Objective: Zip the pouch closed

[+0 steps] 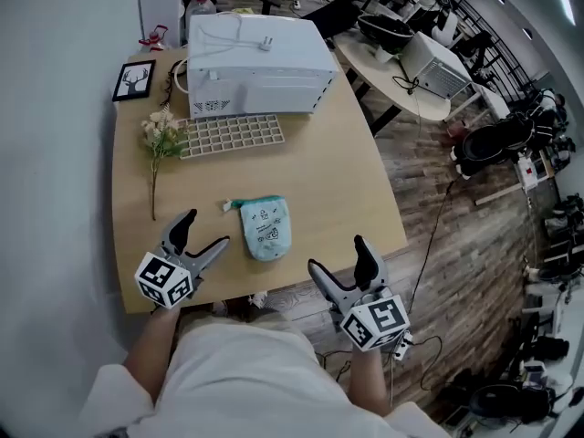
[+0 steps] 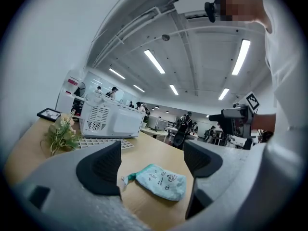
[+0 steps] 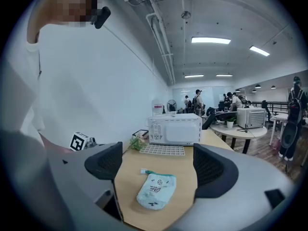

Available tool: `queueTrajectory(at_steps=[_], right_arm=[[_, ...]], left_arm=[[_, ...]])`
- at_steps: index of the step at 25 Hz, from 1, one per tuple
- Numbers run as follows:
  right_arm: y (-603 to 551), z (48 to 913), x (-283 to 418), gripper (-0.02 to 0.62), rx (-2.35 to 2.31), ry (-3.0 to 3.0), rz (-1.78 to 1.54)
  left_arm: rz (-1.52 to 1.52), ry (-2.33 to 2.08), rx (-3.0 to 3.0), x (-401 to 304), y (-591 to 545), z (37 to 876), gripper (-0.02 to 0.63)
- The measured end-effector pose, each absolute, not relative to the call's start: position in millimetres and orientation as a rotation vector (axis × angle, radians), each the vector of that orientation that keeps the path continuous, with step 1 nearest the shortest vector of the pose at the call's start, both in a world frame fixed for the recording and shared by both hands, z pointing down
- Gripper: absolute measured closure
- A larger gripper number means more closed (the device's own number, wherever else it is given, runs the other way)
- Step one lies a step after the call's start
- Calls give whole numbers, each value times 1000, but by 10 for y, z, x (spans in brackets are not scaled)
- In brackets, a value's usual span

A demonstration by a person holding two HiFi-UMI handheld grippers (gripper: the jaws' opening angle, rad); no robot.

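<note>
A small pale green pouch (image 1: 264, 227) with dark doodles lies flat on the wooden table (image 1: 338, 181), near the front edge; its zip end with a white tab points to the far left. It also shows in the left gripper view as the pouch (image 2: 160, 181) and in the right gripper view as the pouch (image 3: 156, 190). My left gripper (image 1: 202, 234) hovers open to the left of the pouch, apart from it. My right gripper (image 1: 338, 255) is open at the front right, past the table's edge. Nothing is between either pair of jaws.
A white microwave (image 1: 258, 65) stands at the back of the table, with a white grid tray (image 1: 231, 135) in front of it. A dried flower sprig (image 1: 161, 144) and a small framed picture (image 1: 134, 80) lie at the left. Round tables and chairs stand beyond, at the right.
</note>
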State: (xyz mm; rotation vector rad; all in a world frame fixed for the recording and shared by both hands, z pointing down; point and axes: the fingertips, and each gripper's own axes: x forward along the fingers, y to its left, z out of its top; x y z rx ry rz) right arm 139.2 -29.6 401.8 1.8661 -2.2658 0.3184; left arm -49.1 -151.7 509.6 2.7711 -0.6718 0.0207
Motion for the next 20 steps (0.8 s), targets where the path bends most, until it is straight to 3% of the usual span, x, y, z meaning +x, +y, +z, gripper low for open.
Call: queueTrajectory(at_steps=[10,20], right_arm=[[-1035,4145,1355,158,1543,-2442,345],[-1281,4582,1359,192,1359,-2489,490]], left_arm=[[223,-827,2650,-331,-1928,5695,222],[460,-825,2594,-54,-2148,6242,287]])
